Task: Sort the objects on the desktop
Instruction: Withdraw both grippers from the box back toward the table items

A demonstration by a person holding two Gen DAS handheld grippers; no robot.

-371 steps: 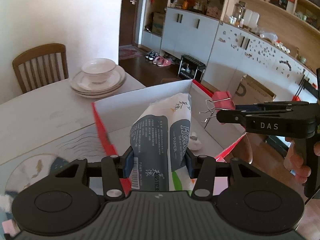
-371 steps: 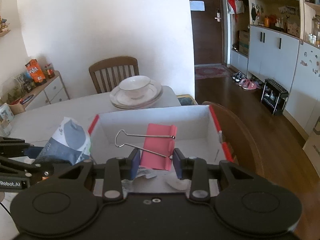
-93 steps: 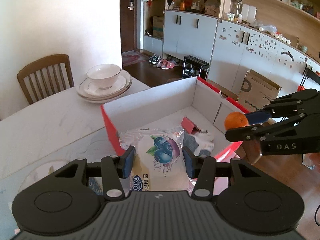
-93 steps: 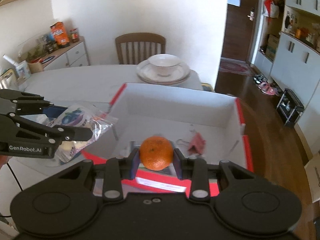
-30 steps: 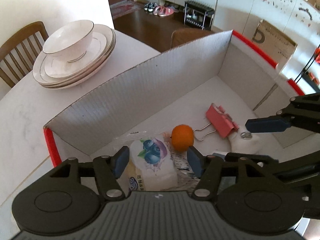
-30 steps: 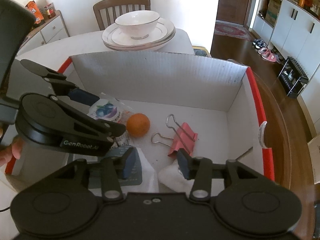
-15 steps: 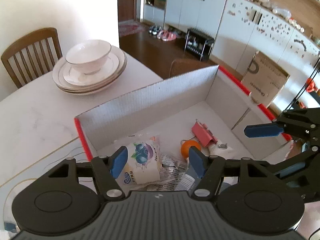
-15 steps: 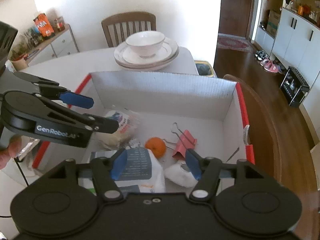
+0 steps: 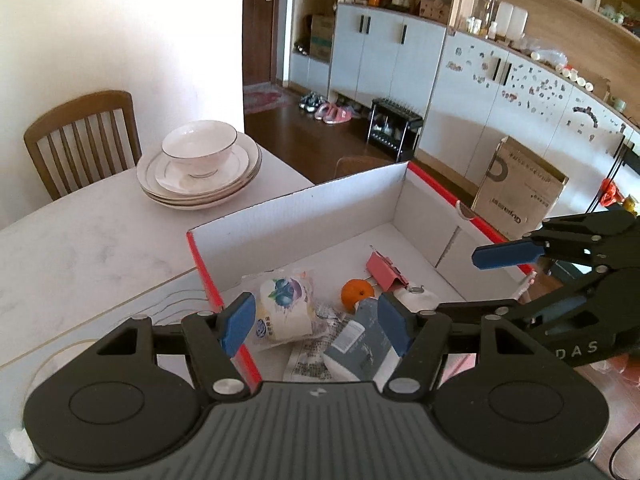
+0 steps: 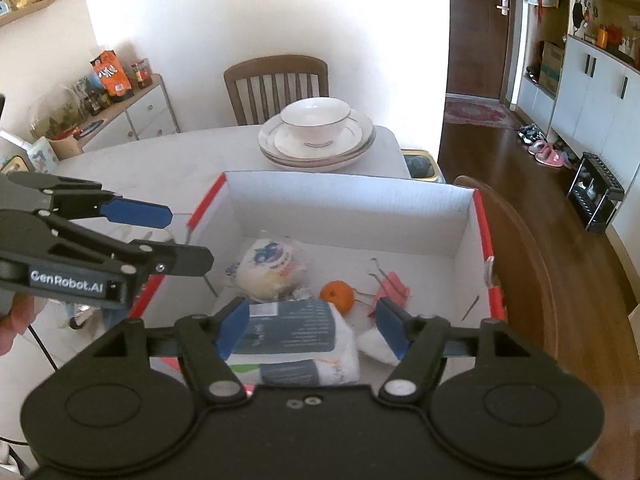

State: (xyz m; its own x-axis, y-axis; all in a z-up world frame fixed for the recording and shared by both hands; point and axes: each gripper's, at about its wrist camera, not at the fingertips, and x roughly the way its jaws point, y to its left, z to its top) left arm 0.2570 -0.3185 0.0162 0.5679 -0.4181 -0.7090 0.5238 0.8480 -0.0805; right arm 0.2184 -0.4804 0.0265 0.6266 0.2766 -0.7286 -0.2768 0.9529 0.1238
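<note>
A white cardboard box [image 9: 304, 196] with red edges stands on the table. In it lie a blueberry snack bag [image 9: 282, 308], an orange [image 9: 356, 294], a pink binder clip [image 9: 384, 270], a grey-blue tissue pack [image 9: 356, 344] and a small white object [image 9: 418, 298]. My left gripper [image 9: 316, 322] hovers open over the box's near left corner, holding nothing. My right gripper [image 10: 311, 330] hangs above the tissue pack [image 10: 292, 332] with its jaws opening and nothing gripped. The orange [image 10: 337, 295] and clip [image 10: 394, 286] lie just beyond it. Each gripper shows in the other's view, left gripper [image 10: 176, 236], right gripper [image 9: 476, 280].
A bowl on stacked plates [image 9: 198, 168] sits on the pale table [image 9: 80, 240] behind the box, with a wooden chair [image 9: 80, 136] beyond. A second chair back [image 10: 520, 260] curves along the box's right side. A sideboard [image 10: 120, 112] holds snacks at far left.
Both grippers have lifted and drawn back from the box, leaving the snack bag and orange lying inside. The right jaws have spread wider.
</note>
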